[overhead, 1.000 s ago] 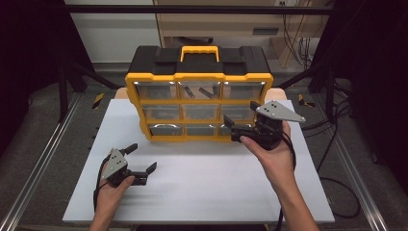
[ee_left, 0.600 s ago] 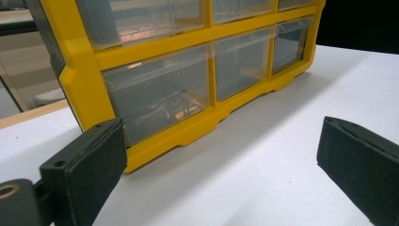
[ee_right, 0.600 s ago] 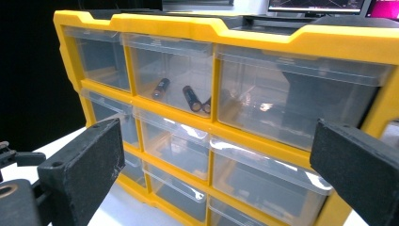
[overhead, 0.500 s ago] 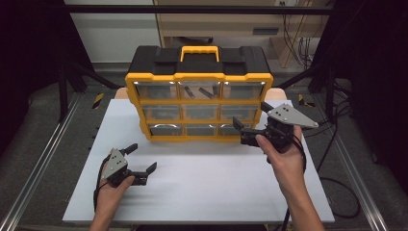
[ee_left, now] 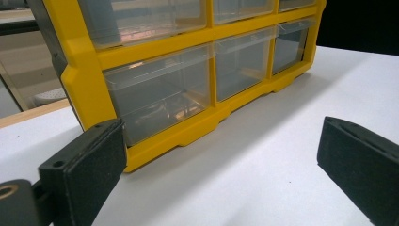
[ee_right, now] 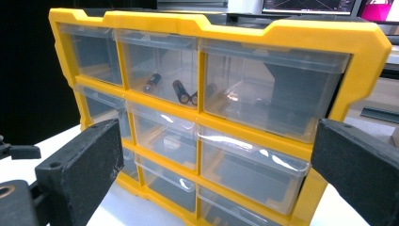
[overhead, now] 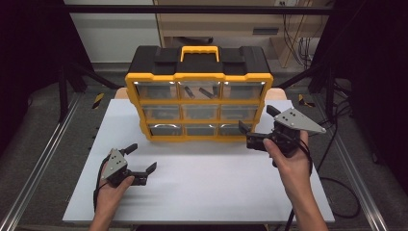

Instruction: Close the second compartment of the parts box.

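Right hand-held gripper [overhead: 254,129] open beside yellow drawer cabinet [overhead: 198,107]; clear drawers shut.

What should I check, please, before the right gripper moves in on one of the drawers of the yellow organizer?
1. Right gripper open: ok, its jaws stand wide apart in its own view.
2. Right gripper empty: ok, nothing between the jaws.
3. All drawers shut: ok, the fronts sit flush in the yellow organizer.
4. Batteries located: ok, in the top middle drawer.
5. Left gripper out of the way: ok, open, low on the white table, apart from the organizer.
6. Organizer steady enough for a pull: cannot tell, nothing braces it.
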Demonstrator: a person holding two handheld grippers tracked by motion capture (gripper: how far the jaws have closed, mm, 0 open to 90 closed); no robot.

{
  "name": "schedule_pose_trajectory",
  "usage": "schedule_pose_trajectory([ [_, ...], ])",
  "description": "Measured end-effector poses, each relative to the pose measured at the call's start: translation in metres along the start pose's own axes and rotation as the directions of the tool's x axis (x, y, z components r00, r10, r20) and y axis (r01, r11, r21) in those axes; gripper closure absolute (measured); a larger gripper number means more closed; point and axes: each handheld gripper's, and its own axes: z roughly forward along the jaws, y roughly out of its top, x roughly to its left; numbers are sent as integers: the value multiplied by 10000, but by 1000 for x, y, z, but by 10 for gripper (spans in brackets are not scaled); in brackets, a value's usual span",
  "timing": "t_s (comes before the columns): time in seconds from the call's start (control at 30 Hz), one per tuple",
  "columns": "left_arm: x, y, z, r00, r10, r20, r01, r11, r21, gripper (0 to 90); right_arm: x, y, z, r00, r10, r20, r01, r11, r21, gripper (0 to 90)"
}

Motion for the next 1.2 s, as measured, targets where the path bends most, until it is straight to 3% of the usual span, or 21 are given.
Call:
schedule_pose_trajectory([
  [0.37, 0, 0, 0, 10000, -14, -22, 14, 10000, 17, 16, -8, -15, -10, 9997, -171, 161, 171, 9999, -5, 36],
  [1.2, 2, -1, -1, 10000, -78, -24, 78, 10000, 5, 14, -31, -58, -33, 9973, 528, 501, -534, 9985, 107, 43],
])
